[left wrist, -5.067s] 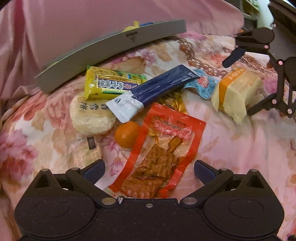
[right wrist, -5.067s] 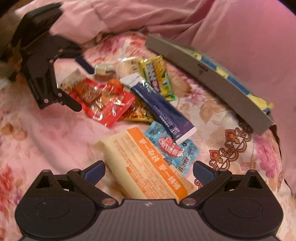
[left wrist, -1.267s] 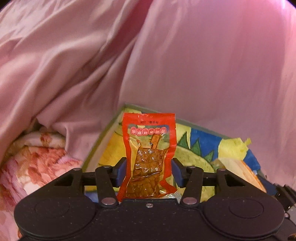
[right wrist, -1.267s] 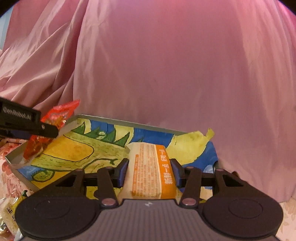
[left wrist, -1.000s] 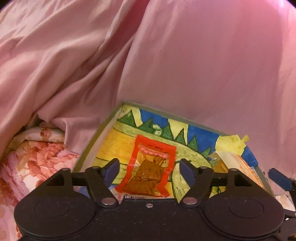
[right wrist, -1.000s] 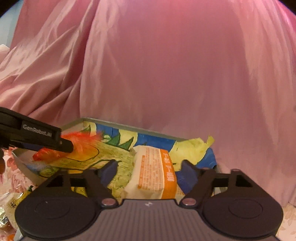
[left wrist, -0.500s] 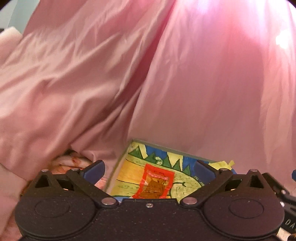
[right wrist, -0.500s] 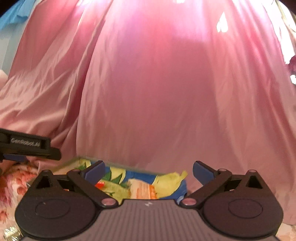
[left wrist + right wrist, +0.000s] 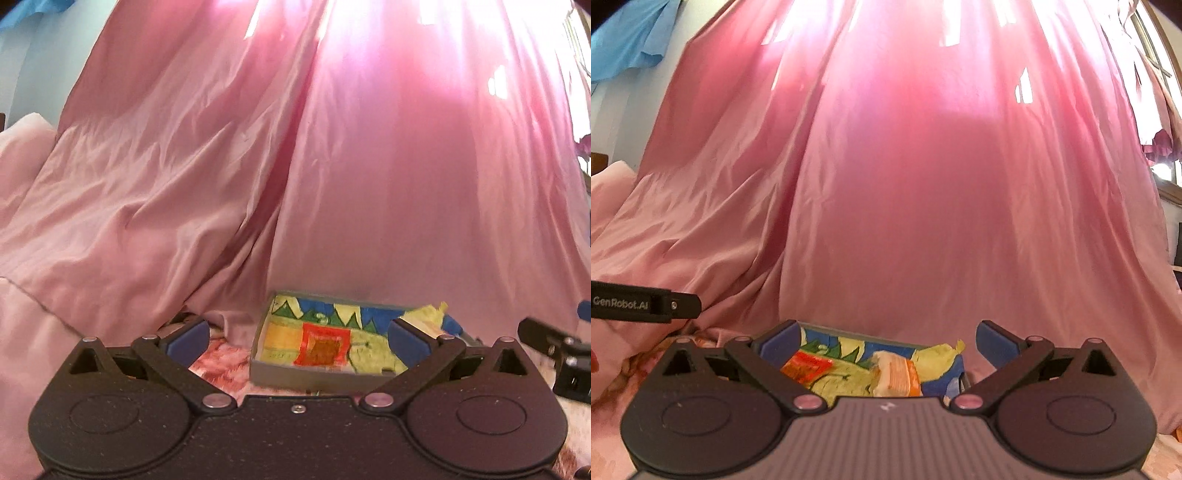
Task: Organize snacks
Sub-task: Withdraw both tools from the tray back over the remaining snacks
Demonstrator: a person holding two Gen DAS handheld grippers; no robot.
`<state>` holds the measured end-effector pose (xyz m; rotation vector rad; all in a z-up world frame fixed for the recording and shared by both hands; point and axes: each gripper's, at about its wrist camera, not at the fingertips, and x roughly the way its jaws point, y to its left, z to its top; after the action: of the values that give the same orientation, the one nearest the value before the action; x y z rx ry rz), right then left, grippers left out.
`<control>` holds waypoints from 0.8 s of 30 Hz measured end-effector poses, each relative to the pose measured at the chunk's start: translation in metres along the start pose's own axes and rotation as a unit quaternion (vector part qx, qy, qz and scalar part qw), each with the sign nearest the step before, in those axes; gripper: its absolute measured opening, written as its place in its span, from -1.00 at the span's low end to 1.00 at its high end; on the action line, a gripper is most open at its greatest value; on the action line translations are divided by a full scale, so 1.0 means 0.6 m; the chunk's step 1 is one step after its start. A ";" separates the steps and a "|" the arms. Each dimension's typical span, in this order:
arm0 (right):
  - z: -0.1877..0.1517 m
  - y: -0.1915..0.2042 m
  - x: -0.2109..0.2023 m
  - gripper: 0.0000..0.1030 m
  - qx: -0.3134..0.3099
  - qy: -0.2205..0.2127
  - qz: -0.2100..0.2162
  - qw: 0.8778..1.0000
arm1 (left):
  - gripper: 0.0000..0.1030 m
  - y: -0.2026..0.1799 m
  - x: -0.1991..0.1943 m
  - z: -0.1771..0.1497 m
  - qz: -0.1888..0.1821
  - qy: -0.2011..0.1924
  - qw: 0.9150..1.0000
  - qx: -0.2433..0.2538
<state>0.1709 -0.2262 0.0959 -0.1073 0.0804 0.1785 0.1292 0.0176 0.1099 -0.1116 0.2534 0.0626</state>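
A shallow grey box point(image 9: 295, 374) with a bright drawing inside sits on the floral bedspread, below the pink curtain. A red snack packet point(image 9: 322, 347) lies flat in it, left of centre. An orange-and-cream packet point(image 9: 894, 378) lies in the same box point(image 9: 864, 338) to the right of the red packet point(image 9: 807, 367). My left gripper point(image 9: 298, 336) stands open, back from the box, nothing between its fingers. My right gripper point(image 9: 886, 341) is open too and holds nothing. The other snacks are out of view.
A pink curtain point(image 9: 332, 184) hangs behind the box and drapes onto the bed. The floral bedspread point(image 9: 221, 360) shows left of the box. Part of the right gripper point(image 9: 561, 350) shows at the right edge; the left gripper's arm point(image 9: 642, 304) shows at the left.
Both grippers let go of their packets, which now lie in the box. Their jaws spread wide, and both have pulled back and up from the box.
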 end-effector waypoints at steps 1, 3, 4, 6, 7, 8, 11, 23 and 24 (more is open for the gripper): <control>-0.001 0.001 -0.011 1.00 -0.001 0.001 0.001 1.000 | 0.99 0.002 -0.009 -0.006 -0.005 0.003 1.000 0.003; -0.005 0.002 -0.028 1.00 0.001 0.006 0.002 1.000 | 0.99 0.004 -0.023 -0.017 -0.011 0.008 1.000 0.006; -0.006 0.002 -0.038 1.00 0.002 0.008 0.004 1.000 | 0.99 0.006 -0.030 -0.023 -0.014 0.012 1.000 0.008; -0.011 0.005 -0.056 1.00 -0.002 0.012 0.008 1.000 | 0.99 0.008 -0.043 -0.036 -0.018 0.021 1.000 0.012; -0.014 0.007 -0.065 1.00 -0.005 0.014 0.010 1.000 | 0.99 0.010 -0.048 -0.042 -0.019 0.025 0.999 0.013; -0.017 0.009 -0.072 1.00 -0.006 0.017 0.012 1.000 | 0.99 0.012 -0.053 -0.048 -0.020 0.030 0.999 0.013; -0.027 0.015 -0.091 1.00 -0.012 0.030 0.019 0.999 | 0.99 0.019 -0.062 -0.066 -0.025 0.044 0.999 0.016; -0.091 0.040 -0.126 1.00 -0.030 0.119 0.050 0.991 | 0.99 0.030 -0.074 -0.136 -0.032 0.104 0.993 0.049; -0.095 0.042 -0.127 1.00 -0.032 0.125 0.052 0.990 | 0.99 0.029 -0.073 -0.141 -0.033 0.108 0.992 0.052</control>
<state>0.0877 -0.2214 0.0435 -0.1886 0.3319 0.2708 0.0647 0.0228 0.0380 -0.0222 0.4687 -0.0292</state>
